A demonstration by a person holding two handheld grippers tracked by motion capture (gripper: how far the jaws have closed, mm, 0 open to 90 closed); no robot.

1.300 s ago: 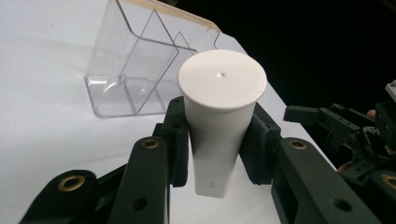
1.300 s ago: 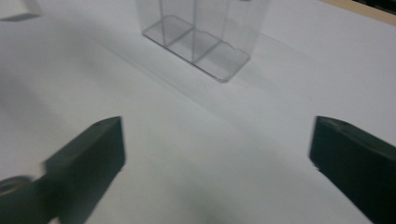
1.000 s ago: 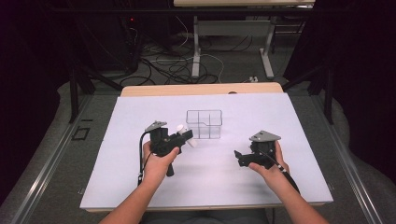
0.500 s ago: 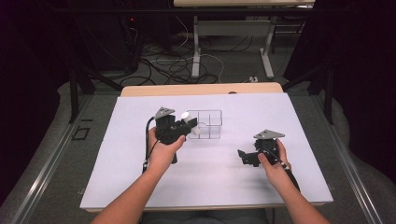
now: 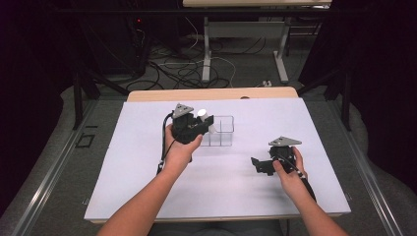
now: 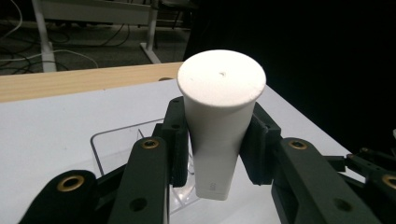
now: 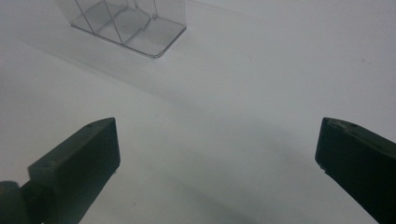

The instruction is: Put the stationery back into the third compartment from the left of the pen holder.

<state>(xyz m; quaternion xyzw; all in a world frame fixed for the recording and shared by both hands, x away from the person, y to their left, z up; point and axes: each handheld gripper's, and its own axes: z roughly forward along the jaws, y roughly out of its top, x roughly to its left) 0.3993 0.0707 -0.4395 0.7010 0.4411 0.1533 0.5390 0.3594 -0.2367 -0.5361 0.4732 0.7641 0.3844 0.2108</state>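
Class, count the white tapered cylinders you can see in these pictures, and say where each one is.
1. The white tapered cylinder is clamped between the left gripper's fingers, wide end up, above the clear divided box. Others may be hidden.

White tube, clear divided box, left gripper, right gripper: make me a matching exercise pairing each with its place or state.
Things:
1. white tube
2. clear divided box
3. left gripper
4. right gripper
5. white sheet

States:
A. open, holding nothing, low over the sheet
B. covers the table
C. clamped between two black fingers
D. shut, raised at the box
E. stands on the sheet, compartments bare

Pairs: 1-C, 2-E, 3-D, 4-A, 5-B
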